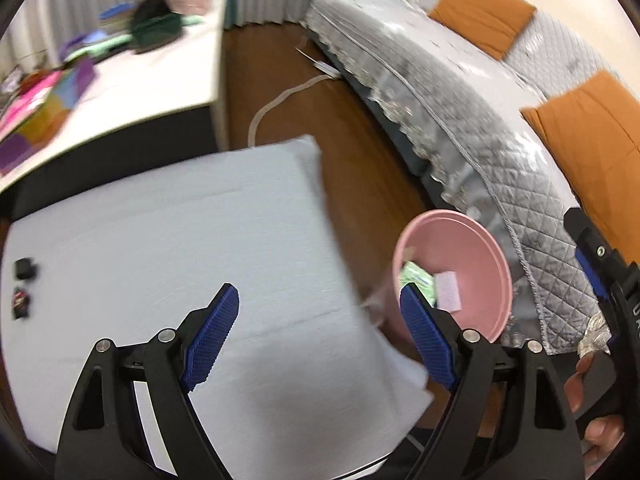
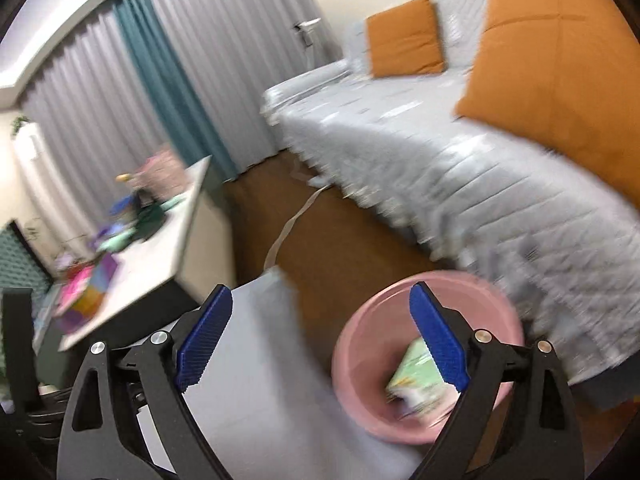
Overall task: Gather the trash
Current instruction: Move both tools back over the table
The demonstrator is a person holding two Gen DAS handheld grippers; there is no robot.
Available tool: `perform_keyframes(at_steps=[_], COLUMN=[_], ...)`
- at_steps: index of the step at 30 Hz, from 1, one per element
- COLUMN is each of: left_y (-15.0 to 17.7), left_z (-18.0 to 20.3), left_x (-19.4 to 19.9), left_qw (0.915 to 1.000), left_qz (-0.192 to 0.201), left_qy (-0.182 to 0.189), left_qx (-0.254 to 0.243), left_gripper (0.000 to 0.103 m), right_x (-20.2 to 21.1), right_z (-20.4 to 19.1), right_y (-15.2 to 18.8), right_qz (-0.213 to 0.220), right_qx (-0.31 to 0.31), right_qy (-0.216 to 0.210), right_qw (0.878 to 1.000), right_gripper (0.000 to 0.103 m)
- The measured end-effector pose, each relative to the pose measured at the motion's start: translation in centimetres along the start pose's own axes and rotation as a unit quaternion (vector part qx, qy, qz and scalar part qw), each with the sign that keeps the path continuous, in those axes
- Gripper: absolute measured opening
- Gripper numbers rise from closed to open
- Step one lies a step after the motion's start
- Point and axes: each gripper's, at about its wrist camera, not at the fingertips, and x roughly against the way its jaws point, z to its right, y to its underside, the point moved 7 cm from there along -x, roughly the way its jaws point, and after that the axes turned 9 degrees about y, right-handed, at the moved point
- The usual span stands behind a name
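A pink bin (image 1: 476, 264) stands on the floor at the right edge of a table with a pale blue cloth (image 1: 160, 248). It holds a green wrapper (image 1: 416, 278) and a pink slip (image 1: 448, 292). Two small dark scraps (image 1: 22, 284) lie at the cloth's far left. My left gripper (image 1: 320, 328) is open and empty above the cloth's right edge. In the right wrist view my right gripper (image 2: 320, 328) is open and empty, just above the bin (image 2: 372, 352) with the green wrapper (image 2: 416, 384) inside. The right gripper's body shows at the left wrist view's right edge (image 1: 600, 272).
A grey quilted sofa (image 1: 460, 128) with orange cushions (image 1: 480, 12) runs along the right. A white desk (image 1: 160, 72) with colourful clutter stands at the back left. A pale cable (image 1: 280, 100) lies on the brown wooden floor. Grey and teal curtains (image 2: 160, 80) hang behind.
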Motion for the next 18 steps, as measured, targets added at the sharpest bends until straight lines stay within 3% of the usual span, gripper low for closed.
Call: perform_keyframes(at_steps=[5,9,18], left_y=[1.4,2.8,8.4], left_z=[-5.5,-11.1,-22.3], left_x=[5.6,10.0,14.3], left_qw=[0.9984,0.9946,0.9791], left_qz=[0.038,0.061,0.066], left_qy=[-0.042,-0.075,-0.14], left_qx=[0.005,0.038,0.132], left_gripper=[0.08,0.081,0.081], right_x=[1.9,2.7,2.7], right_z=[-7.6,-12.6,-22.0], right_y=[3.5,7.0,14.7], right_qz=[-0.012,-0.036,-0.104], right_qx=[0.084,0.127,0.215], right_qy=[-0.069,-0.11,-0.179], right_qw=[0.994,0.985,0.954], right_gripper=[0.09,0.09,0.09])
